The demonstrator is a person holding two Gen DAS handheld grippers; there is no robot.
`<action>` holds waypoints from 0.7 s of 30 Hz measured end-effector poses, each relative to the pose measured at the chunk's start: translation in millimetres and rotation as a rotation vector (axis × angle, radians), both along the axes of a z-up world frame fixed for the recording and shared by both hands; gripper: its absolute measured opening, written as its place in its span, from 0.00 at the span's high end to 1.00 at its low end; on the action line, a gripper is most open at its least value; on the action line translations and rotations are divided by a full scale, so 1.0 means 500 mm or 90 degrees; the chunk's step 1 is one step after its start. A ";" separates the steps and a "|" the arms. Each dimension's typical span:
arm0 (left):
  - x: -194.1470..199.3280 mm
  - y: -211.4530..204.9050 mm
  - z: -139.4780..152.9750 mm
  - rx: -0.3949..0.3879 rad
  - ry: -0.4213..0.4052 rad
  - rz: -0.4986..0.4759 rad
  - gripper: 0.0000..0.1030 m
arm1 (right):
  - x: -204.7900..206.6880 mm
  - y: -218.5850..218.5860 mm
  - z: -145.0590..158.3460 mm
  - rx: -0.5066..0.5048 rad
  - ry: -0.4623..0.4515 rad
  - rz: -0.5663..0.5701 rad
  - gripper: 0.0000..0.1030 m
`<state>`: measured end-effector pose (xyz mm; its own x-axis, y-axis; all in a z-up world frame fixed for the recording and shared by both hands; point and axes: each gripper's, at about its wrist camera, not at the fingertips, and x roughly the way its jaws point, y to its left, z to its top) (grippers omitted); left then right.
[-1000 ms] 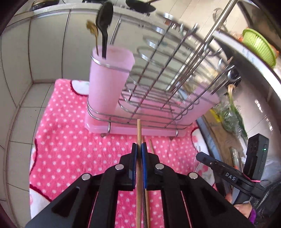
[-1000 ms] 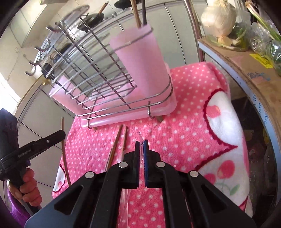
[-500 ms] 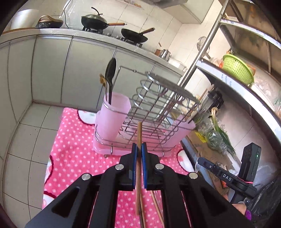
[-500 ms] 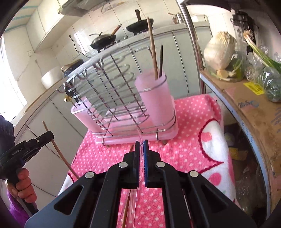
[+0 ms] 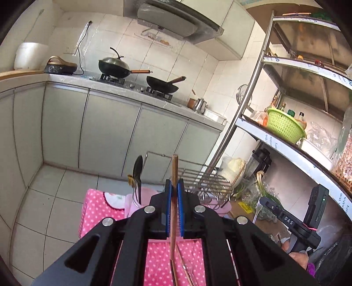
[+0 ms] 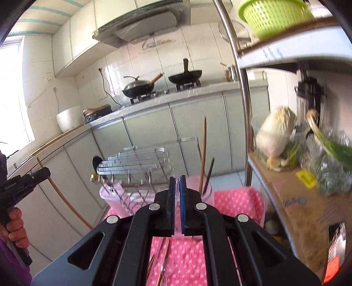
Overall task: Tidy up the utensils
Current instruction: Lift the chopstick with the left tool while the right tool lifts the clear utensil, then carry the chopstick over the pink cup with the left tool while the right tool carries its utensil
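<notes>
Both grippers have risen since 0.5 s ago; rack now sits low, behind fingers. L gripper [image 5: 173,187]: my blue pads clamp a wooden chopstick [image 5: 174,169], upright, tip above pads. R gripper [image 6: 177,183]: pads nearly together on a clear utensil, hard to identify. Dish rack [image 6: 136,162] w/ pink cup [image 6: 204,191] stands on pink dotted cloth [image 6: 233,202]; more chopsticks [image 6: 164,257] lie on the cloth.

A lived-in home kitchen is shown. At upper centre of the left wrist view, a range hood [image 5: 176,21] is mounted on a white-tiled wall above a gas hob carrying a lidded wok [image 5: 114,66] and a frying pan [image 5: 164,84]. Grey cabinets [image 5: 110,127] are seen below the counter, and at right a metal shelf [image 5: 286,143] is stocked with a green basket [image 5: 283,125], bottles and vegetables.
</notes>
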<state>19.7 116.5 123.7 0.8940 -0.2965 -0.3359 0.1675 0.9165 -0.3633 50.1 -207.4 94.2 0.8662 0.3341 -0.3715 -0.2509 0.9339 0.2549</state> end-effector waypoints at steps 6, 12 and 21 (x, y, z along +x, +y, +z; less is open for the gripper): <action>0.026 0.028 0.095 0.012 -0.061 0.047 0.95 | 0.036 -0.008 0.067 -0.009 -0.048 -0.022 0.96; 0.075 0.042 0.134 0.031 -0.077 0.084 0.95 | 0.077 -0.018 0.101 -0.016 -0.075 -0.043 0.96; 0.173 0.034 0.086 0.062 -0.038 0.101 0.95 | 0.129 -0.032 0.105 -0.020 -0.086 -0.070 0.96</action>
<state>106.3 133.6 166.6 0.9463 -0.1186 -0.3009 0.0362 0.9633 -0.2658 114.5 -223.3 146.8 0.9398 0.2249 -0.2572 -0.1770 0.9644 0.1965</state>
